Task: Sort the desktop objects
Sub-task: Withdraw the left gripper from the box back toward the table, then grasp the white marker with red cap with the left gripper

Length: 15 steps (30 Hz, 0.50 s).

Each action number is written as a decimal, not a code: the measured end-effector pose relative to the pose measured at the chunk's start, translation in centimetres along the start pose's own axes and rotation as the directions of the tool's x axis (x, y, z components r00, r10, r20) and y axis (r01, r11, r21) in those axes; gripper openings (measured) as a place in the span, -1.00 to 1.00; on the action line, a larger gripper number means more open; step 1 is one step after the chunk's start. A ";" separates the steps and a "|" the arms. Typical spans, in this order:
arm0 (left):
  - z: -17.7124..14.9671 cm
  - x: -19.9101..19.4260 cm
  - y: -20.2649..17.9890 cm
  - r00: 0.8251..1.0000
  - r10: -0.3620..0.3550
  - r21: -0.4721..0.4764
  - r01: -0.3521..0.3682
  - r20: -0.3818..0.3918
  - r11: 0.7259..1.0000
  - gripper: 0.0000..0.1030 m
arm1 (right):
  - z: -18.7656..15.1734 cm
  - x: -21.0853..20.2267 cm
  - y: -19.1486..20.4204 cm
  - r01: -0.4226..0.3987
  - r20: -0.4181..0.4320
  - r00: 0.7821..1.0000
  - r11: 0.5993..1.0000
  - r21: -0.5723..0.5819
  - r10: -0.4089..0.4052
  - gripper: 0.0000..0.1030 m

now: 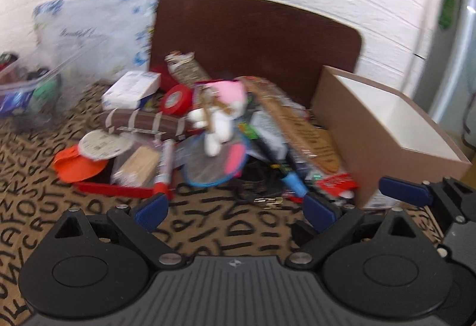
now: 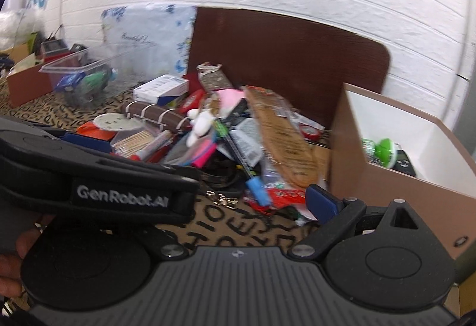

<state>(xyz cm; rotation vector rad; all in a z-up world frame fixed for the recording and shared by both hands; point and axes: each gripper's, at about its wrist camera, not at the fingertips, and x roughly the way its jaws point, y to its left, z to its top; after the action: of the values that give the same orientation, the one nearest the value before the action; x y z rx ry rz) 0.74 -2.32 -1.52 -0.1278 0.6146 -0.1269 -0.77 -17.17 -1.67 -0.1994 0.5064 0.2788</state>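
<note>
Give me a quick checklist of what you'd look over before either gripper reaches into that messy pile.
1. Left gripper open and holding nothing: ok.
2. Right gripper open: cannot tell; only one blue pad shows, the other gripper's body hides the rest.
3. Cardboard box open on top, with room beside the green item: ok.
4. Pile items lie apart for a clean pick: not ok; the plush toy, marker and others overlap.
5. Sharp view: not ok, blurred.

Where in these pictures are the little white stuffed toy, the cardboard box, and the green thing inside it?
white stuffed toy (image 1: 218, 125): left wrist view, on its white body.
cardboard box (image 2: 383, 192): right wrist view, on its brown front wall.
green thing (image 2: 383, 151): right wrist view, on its bright green top.
</note>
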 end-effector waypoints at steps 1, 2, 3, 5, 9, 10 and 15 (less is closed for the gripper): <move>0.0 0.2 0.7 1.000 0.014 -0.014 -0.014 -0.005 1.000 0.93 | 0.1 0.6 0.3 -0.010 -0.005 1.000 1.000 -0.006 0.010 0.86; 0.1 0.4 1.3 1.000 0.028 -0.026 -0.028 -0.009 0.999 0.93 | 0.1 1.0 0.6 -0.020 -0.010 1.000 1.000 -0.012 0.020 0.86; 0.1 0.6 1.9 0.999 0.041 -0.037 -0.042 -0.013 0.998 0.93 | 0.2 1.4 1.0 -0.027 -0.012 1.000 0.999 -0.019 0.027 0.86; 0.0 0.9 3.1 0.998 0.059 -0.061 -0.060 -0.022 0.996 0.93 | 0.2 2.1 1.7 -0.036 -0.018 0.999 0.999 -0.035 0.035 0.86; -0.1 1.8 5.4 0.997 0.075 -0.107 -0.078 -0.035 0.991 0.93 | 0.5 3.5 2.8 -0.067 -0.024 0.998 0.996 -0.061 0.066 0.86; -0.1 2.1 5.9 0.996 0.081 -0.115 -0.085 -0.037 0.990 0.92 | 0.6 3.8 3.0 -0.080 -0.023 0.997 0.995 -0.065 0.079 0.86; -0.1 3.4 8.1 0.994 0.095 -0.156 -0.102 -0.051 0.982 0.88 | 0.9 5.5 4.4 -0.135 -0.034 0.991 0.987 -0.084 0.132 0.86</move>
<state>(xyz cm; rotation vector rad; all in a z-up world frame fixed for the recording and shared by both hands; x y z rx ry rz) 4.08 5.13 -4.77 -0.2491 0.6731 0.0154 2.91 -11.65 -4.21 -0.2539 0.5373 0.4293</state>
